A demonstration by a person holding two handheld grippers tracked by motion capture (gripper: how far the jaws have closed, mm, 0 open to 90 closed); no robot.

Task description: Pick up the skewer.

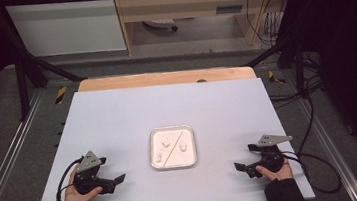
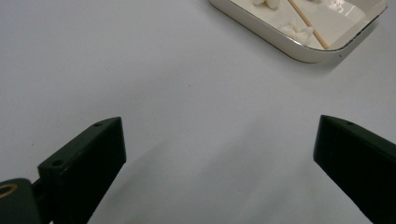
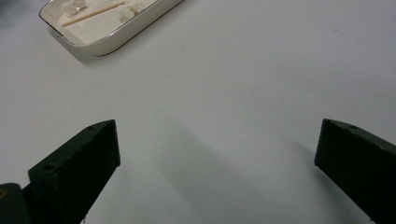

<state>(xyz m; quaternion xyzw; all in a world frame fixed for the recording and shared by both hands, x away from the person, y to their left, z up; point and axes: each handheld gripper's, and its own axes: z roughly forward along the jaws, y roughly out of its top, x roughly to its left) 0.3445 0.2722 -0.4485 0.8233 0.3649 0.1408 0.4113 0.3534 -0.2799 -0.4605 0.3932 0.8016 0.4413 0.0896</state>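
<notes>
Held low over the table (image 1: 118, 117) near its front edge: left gripper (image 1: 117, 180) and right gripper (image 1: 241, 167), each with jaws spread wide and nothing between. Set well apart from both, between them, a white tray (image 1: 174, 164), with a thin stick (image 1: 174, 146) laid diagonally and perhaps three small white lumps (image 1: 166, 143) inside.
</notes>
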